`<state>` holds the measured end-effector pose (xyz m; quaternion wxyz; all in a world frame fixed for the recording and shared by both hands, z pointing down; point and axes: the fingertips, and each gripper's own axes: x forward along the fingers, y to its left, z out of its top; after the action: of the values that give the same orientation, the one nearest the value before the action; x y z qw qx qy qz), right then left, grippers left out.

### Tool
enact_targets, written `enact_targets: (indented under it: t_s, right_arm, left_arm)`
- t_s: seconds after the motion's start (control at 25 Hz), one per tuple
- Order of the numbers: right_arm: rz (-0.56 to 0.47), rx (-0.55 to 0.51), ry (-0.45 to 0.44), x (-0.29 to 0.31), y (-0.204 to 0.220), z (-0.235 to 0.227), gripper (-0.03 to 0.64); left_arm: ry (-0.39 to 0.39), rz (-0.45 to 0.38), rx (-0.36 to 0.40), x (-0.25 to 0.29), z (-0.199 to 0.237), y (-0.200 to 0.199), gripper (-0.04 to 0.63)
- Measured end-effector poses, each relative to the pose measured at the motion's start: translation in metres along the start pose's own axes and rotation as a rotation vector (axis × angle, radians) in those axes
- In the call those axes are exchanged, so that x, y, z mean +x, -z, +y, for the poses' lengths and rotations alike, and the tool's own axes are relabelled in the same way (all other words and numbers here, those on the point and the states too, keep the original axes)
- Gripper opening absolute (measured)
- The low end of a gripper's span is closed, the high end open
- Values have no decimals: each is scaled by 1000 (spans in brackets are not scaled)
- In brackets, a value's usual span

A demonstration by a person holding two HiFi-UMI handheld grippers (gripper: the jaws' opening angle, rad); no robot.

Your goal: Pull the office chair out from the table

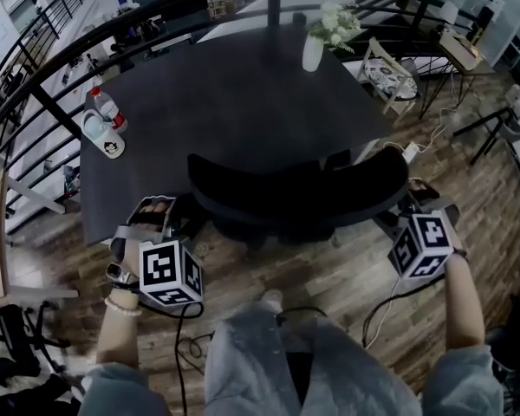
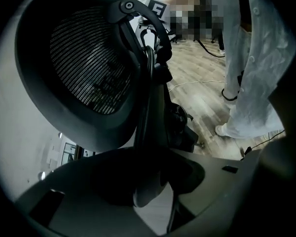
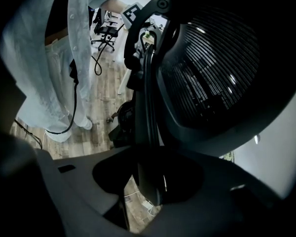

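The office chair (image 1: 299, 191) sits at the centre of the head view, its curved black backrest against the lower edge of the dark counter (image 1: 234, 102). The left tool (image 1: 184, 213) is at the backrest's left end and the right tool (image 1: 397, 208) at its right end. Each gripper view shows the jaws closed narrow on the backrest's rim, with mesh above. A vase of white flowers (image 1: 314, 50) stands at the counter's top edge and a water bottle (image 1: 109, 109) at its left.

A flower vase (image 1: 313, 52) stands well apart from a bottle (image 1: 109, 109).
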<state>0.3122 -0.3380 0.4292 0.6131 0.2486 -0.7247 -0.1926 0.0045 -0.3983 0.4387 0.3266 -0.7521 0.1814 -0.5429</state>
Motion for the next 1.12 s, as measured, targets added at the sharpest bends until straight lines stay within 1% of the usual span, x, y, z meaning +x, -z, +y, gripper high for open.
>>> enact_targets:
  t_s: [0.28, 0.56, 0.68, 0.92, 1.12]
  right_arm:
    - [-20, 3, 9, 1, 4, -5, 158]
    - [-59, 5, 26, -6, 8, 0, 161]
    - [-69, -3, 36, -15, 15, 11, 163]
    - [-97, -16, 45, -38, 34, 35, 166]
    - [-114, -35, 56, -57, 47, 59, 167]
  left_arm:
    - [-10, 33, -43, -1, -3, -4, 184]
    - [-8, 76, -99, -10, -15, -11, 189]
    - [-15, 81, -126, -17, -27, -22, 193]
    - [-20, 96, -144, -38, -56, -52, 193]
    - [-29, 124, -157, -58, -86, -74, 192]
